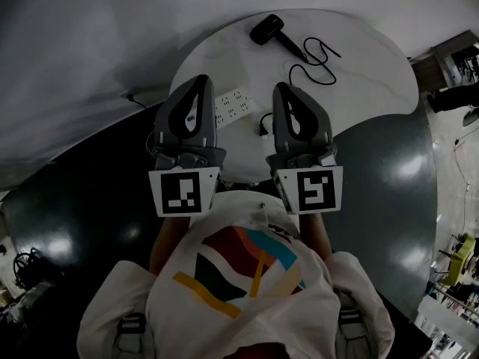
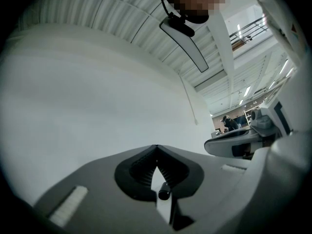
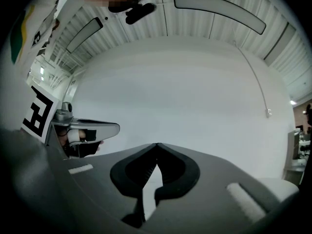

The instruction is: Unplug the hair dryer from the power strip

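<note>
Only the head view shows the black hair dryer (image 1: 268, 28), lying at the round white table's (image 1: 374, 73) far edge, its thin black cord (image 1: 318, 66) curling toward the white power strip (image 1: 232, 105). Both gripper views face a white wall: the left gripper (image 2: 156, 150) and the right gripper (image 3: 157, 147) have their jaws pressed together, with nothing between them.

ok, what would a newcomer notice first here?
The left gripper and right gripper, side by side at the near edge of a round white table, both shut and empty. A black hair dryer lies at the table's far edge, its cord looping back toward the white power strip between the grippers.
</note>
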